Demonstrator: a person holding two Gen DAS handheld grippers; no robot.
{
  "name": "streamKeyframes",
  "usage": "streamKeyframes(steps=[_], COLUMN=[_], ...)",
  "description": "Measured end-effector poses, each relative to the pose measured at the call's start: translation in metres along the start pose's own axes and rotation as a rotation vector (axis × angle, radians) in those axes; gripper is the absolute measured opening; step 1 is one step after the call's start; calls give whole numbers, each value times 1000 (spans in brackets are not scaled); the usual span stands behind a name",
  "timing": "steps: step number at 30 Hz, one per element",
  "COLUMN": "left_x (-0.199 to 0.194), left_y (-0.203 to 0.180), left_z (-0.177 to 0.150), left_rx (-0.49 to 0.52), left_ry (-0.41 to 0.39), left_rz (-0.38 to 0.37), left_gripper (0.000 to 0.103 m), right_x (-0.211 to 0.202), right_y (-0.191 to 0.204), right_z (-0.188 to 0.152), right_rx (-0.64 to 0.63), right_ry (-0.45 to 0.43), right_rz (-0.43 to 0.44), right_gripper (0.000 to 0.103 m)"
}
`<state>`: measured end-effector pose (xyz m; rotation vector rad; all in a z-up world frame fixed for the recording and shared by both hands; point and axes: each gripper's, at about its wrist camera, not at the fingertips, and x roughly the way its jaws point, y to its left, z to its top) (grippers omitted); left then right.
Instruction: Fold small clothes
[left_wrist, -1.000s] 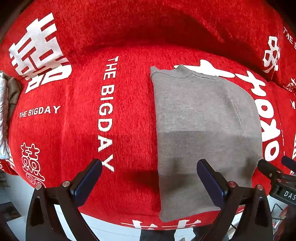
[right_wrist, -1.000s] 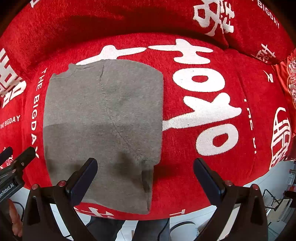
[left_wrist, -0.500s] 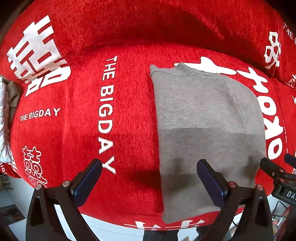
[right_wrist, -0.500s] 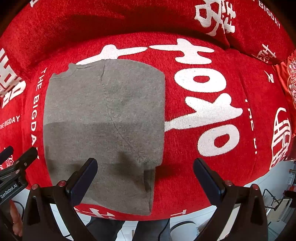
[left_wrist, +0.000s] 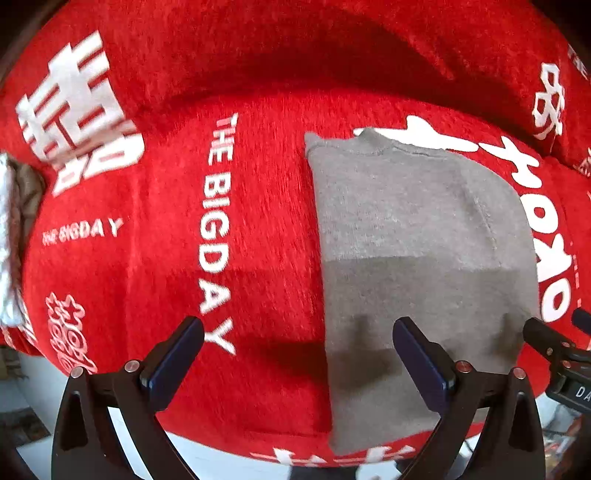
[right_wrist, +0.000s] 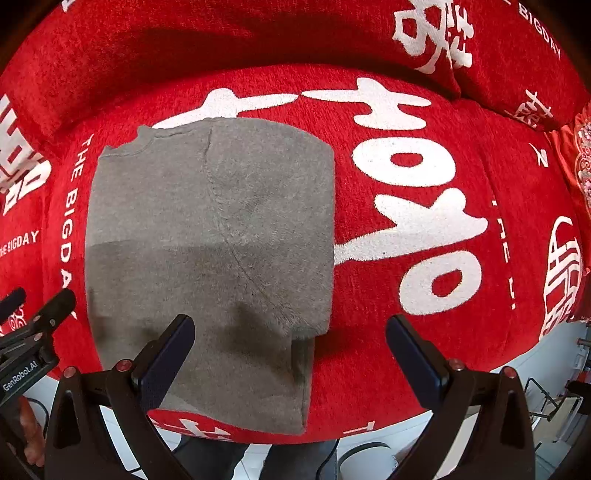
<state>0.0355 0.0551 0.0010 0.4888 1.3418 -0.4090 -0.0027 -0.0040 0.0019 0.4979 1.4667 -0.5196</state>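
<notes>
One grey garment (left_wrist: 417, 258) lies flat, folded into a rectangle, on one red blanket (left_wrist: 155, 258) with white lettering. The left gripper (left_wrist: 297, 362) hangs over the garment's left edge with jaws wide apart and empty. The right gripper (right_wrist: 290, 354) hangs over its right edge, equally spread and holding nothing.

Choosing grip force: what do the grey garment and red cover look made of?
The grey garment looks like soft matte knit, perhaps wool or fleece: fuzzy nap, visible seam. The red cover looks like plush chenille-type fabric with white lettering: short pile.
</notes>
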Motion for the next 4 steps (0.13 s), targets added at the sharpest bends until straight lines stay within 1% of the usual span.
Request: streamKeyframes(steps=[1, 4], left_x=[-1, -3], left_y=[-2, -5], left_z=[0, 2], left_rx=[15, 22], left_ry=[-7, -5], left_rz=[7, -24], left_gripper=[102, 102], right_x=[1, 3], right_y=[0, -2], right_z=[0, -1], right_rx=[-1, -3], right_ry=[1, 5], right_rz=[2, 8], right_gripper=[103, 103])
